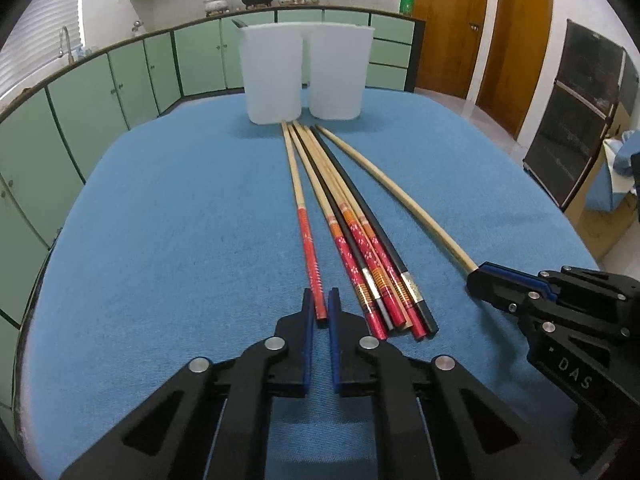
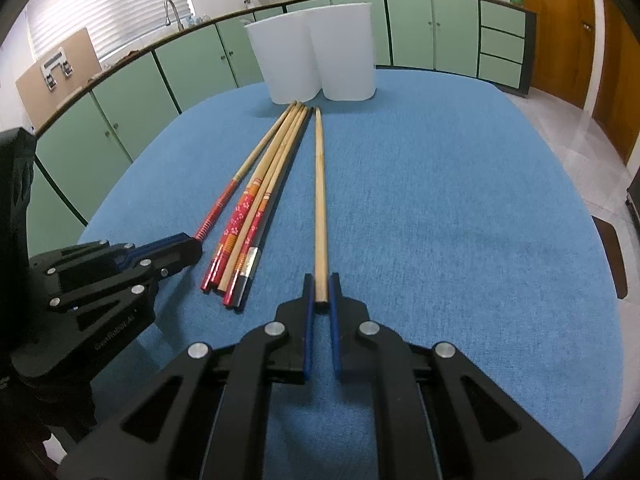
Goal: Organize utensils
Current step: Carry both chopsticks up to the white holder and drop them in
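The left hand-held gripper is lying low over the blue tabletop, and its jaws are clamping the near end of a red-striped chopstick. This stick is resting flat on the cloth, at the left side of the group. The right hand-held gripper is pinching the near end of a plain wooden chopstick, which is lying a little apart at the right side of the group and is pointing straight away from the camera. In the left wrist view, this gripper is sitting near the right edge with the plain stick coming out of its tips.

Between these two sticks, a bundle of chopsticks is lying close together; some are having red flowered handles, and two are black with a silver band. All the sticks are pointing their thin ends toward the far side.

Just behind those thin ends, two white plastic cups are standing upright and are touching each other. Farther away, green cabinets are running along the wall, and a brown door is standing at the right
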A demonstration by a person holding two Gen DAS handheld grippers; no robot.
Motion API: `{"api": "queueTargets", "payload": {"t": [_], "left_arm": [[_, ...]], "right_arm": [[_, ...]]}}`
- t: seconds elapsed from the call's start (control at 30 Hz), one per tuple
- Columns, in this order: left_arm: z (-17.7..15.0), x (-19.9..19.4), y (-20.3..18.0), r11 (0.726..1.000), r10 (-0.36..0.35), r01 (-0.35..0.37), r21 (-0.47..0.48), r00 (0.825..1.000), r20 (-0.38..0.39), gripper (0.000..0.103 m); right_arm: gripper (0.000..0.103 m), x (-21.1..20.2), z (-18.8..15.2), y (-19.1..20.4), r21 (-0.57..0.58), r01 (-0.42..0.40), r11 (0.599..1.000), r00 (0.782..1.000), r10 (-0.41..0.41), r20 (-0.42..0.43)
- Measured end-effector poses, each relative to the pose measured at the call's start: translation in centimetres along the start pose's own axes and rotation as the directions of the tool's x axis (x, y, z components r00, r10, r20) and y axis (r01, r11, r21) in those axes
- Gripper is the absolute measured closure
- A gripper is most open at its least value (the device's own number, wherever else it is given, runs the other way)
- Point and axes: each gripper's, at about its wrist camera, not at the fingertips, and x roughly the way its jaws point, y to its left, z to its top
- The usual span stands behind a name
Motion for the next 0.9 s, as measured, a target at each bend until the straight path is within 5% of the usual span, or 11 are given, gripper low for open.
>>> {"api": "queueTargets", "payload": {"t": [0.43,0.9], "left_arm": [[3.2,-7.2,0.9,0.999,0.043,-0.045,0.008,0.979,0.2,0.097],[9.8,-12.2,2.5,0.999,0.016,-0.026,0.02,0.917,0.399,0.097]], "right_arm": [[0.097,-5.1,3.3,0.2,-0.053,0.013,0.999,0.99,-0.005,0.139],[0.097,-10.6,11.8,0.3,-0.091,-0.039,0.995,0.955,0.064,0.29]]}}
